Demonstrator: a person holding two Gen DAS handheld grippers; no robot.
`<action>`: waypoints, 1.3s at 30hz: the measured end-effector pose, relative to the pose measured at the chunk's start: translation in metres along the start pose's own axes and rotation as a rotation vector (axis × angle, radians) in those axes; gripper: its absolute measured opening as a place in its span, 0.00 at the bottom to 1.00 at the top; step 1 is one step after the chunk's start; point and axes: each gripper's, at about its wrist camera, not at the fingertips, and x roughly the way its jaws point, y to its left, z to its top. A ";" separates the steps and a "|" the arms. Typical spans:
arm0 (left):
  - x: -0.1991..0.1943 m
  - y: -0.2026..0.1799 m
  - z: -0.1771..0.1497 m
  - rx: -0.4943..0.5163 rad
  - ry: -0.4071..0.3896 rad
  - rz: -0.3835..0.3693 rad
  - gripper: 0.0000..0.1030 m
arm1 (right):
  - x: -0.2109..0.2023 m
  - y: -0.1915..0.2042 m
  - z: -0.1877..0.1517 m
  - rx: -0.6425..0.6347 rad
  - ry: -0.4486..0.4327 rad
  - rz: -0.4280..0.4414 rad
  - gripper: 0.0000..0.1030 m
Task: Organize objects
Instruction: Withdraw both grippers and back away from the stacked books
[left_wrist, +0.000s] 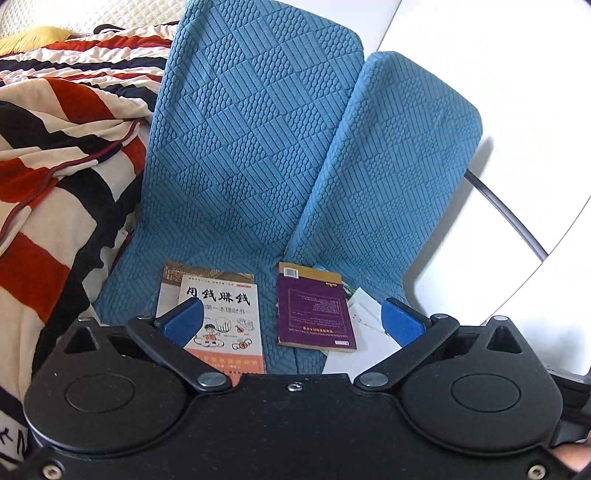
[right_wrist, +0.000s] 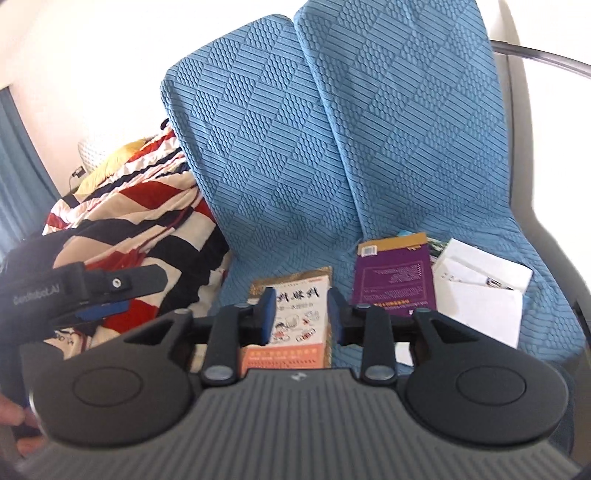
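Blue sofa (left_wrist: 240, 147): two books flat on seat.
White book (left_wrist: 225, 321): ahead of right claw (right_wrist: 301, 314), spine pointing away.
Purple book (left_wrist: 314, 310): beside it.
Right claw: part-open, empty, nearer.
Left claw (left_wrist: 291, 321): wide open, empty.

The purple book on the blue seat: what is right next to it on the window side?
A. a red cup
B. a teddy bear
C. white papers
C: white papers lie beside the purple book and slip partly under its edge.
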 end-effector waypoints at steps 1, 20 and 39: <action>-0.001 -0.002 -0.003 0.004 0.006 0.001 0.99 | -0.002 -0.001 -0.002 0.001 0.000 -0.004 0.36; 0.012 -0.027 -0.019 0.053 0.044 -0.036 0.99 | -0.009 -0.034 -0.020 0.033 -0.017 -0.121 0.88; 0.072 -0.010 -0.022 0.066 0.043 -0.018 0.99 | 0.030 -0.055 -0.030 0.046 -0.004 -0.140 0.88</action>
